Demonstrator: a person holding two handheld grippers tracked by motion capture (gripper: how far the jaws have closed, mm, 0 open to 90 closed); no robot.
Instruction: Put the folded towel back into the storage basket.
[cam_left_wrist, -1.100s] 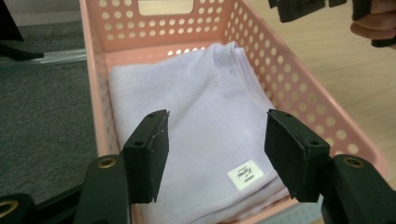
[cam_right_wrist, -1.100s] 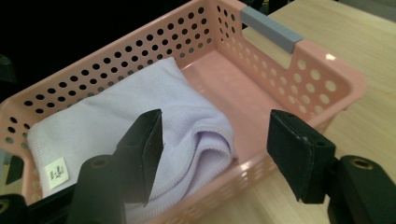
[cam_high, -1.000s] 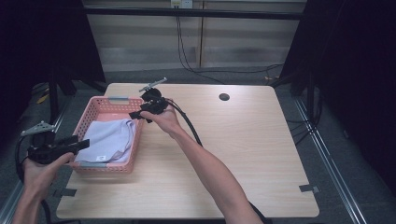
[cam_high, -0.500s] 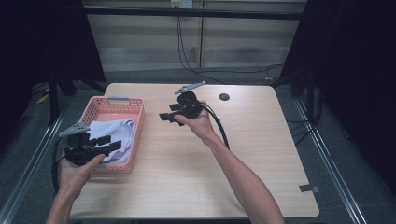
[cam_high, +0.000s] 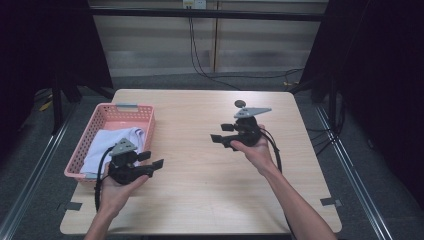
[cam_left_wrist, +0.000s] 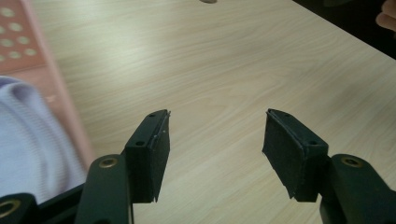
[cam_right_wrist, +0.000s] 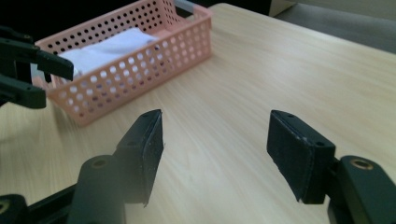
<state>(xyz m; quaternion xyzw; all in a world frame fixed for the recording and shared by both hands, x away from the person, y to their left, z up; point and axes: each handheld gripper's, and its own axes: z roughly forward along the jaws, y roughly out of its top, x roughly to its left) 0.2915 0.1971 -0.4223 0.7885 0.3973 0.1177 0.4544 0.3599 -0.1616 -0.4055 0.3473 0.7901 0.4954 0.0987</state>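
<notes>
Basket at left edge of table, cloth inside. Left gripper lower left, beside basket. Right gripper right of centre.

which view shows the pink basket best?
High view: the whole basket with the white cloth inside. Right gripper view shows its holed side wall at an angle; left gripper view shows a blurred edge.
</notes>
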